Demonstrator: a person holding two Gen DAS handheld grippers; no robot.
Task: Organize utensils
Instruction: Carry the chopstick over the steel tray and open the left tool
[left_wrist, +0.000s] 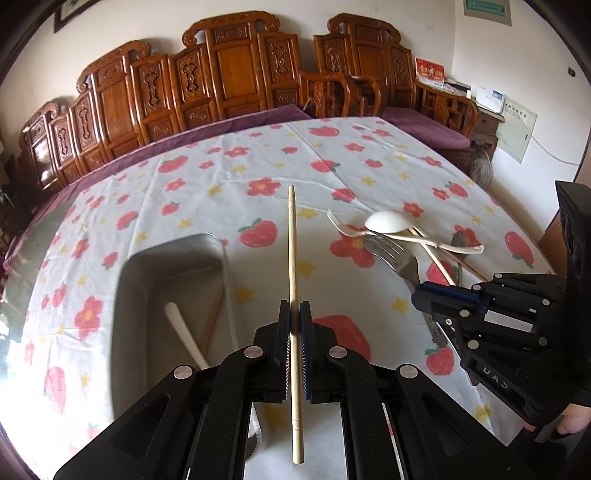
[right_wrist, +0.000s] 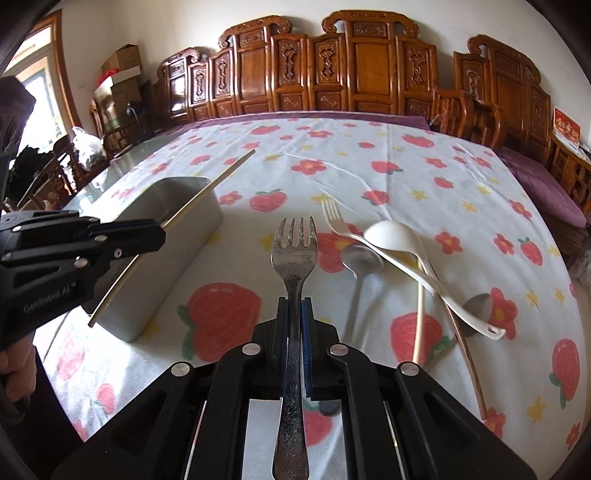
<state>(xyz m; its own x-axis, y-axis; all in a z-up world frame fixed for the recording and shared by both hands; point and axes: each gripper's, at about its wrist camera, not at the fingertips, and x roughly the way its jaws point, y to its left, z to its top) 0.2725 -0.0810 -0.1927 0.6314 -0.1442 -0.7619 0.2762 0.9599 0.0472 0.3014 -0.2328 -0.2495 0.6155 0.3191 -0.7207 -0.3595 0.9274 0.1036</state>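
Both two-finger grippers are clamped on utensils. Left gripper (left_wrist: 294, 314) pinches a pale wooden chopstick (left_wrist: 293, 236) near its middle, the thin tip pointing away over the table and the thicker end running back between the black linkages. Right gripper (right_wrist: 294, 306) is closed on the handle of a worn metal fork (right_wrist: 293, 243), tines forward and above the cloth.

A rectangular metal tray (left_wrist: 125, 280) stands on the white tablecloth printed with red strawberries and flowers (left_wrist: 332, 147), to the left of the held chopstick. Inside it lie a white plastic handle (left_wrist: 184, 338) and a thin wooden stick (left_wrist: 214, 314); what else it holds I cannot tell.

Both grippers tilt downward toward the table. In the right wrist view the left gripper reaches in from the left edge, a person's hand (right_wrist: 16, 369) around its grip, and carries the chopstick slantwise over the near corner of the tray.

Only the right wrist view lays out the loose pile clearly: a white plastic fork (right_wrist: 334, 218), a white plastic ladle-shaped spoon (right_wrist: 391, 234) resting across a metal spoon (right_wrist: 364, 258), another metal spoon (right_wrist: 478, 304) further right, and two more chopsticks (right_wrist: 419, 302) crossing beneath the ladle's handle. The left wrist view alone looks into the tray, and shows the right gripper (left_wrist: 419, 291) from the side.
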